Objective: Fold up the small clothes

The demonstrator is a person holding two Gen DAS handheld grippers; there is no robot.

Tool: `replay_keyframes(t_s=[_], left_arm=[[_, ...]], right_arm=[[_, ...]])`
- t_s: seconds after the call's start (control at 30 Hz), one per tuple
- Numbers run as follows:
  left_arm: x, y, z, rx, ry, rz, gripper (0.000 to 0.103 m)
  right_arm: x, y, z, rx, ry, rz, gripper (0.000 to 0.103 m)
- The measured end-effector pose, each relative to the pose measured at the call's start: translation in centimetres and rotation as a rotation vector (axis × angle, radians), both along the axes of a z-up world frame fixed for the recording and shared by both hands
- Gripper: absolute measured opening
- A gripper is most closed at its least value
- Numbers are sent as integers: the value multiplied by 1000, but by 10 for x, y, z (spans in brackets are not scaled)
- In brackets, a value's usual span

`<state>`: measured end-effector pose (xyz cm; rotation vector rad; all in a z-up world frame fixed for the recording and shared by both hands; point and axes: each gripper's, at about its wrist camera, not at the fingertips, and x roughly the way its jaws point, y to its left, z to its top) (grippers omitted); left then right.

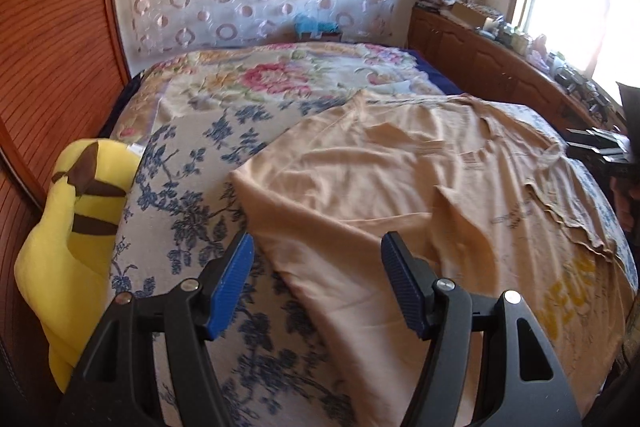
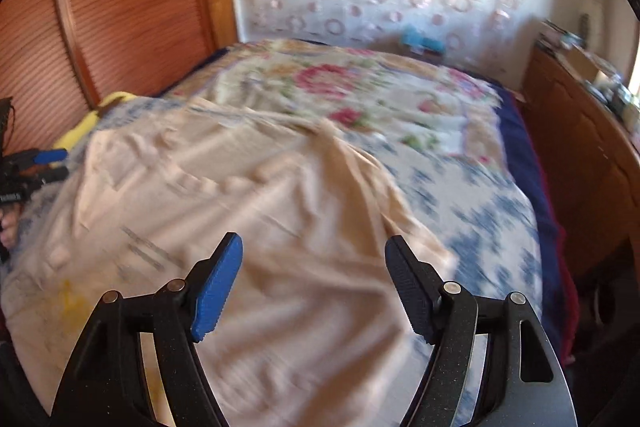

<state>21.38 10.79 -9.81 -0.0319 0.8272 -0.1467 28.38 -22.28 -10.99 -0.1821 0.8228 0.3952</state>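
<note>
A peach T-shirt (image 1: 400, 187) lies spread, wrinkled, on the bed, with yellow print near its right edge. My left gripper (image 1: 318, 247) is open and empty, hovering above the shirt's left lower edge. In the right wrist view the same shirt (image 2: 240, 195) is blurred by motion. My right gripper (image 2: 314, 247) is open and empty above the shirt's right part. The right gripper also shows at the right edge of the left wrist view (image 1: 596, 143), and the left gripper shows at the left edge of the right wrist view (image 2: 48, 161).
The bed has a blue-flowered cover (image 1: 192, 187) and a pink-flowered blanket (image 1: 272, 79) farther back. A yellow plush toy (image 1: 76, 227) lies at the bed's left side by a wooden headboard (image 1: 52, 47). A wooden cabinet (image 1: 480, 63) with clutter stands under the window.
</note>
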Motion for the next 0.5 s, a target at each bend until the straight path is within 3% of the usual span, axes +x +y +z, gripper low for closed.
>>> replay_keyframes(t_s=[0.23,0.5], left_arm=[[13,12,-9,-16,33,33,67],[28,11,-14,5,64,41,67]], right_arm=[[0,-42,-26,-23,53,-123,76],[10,-37,-37,-37,60,-131,76]])
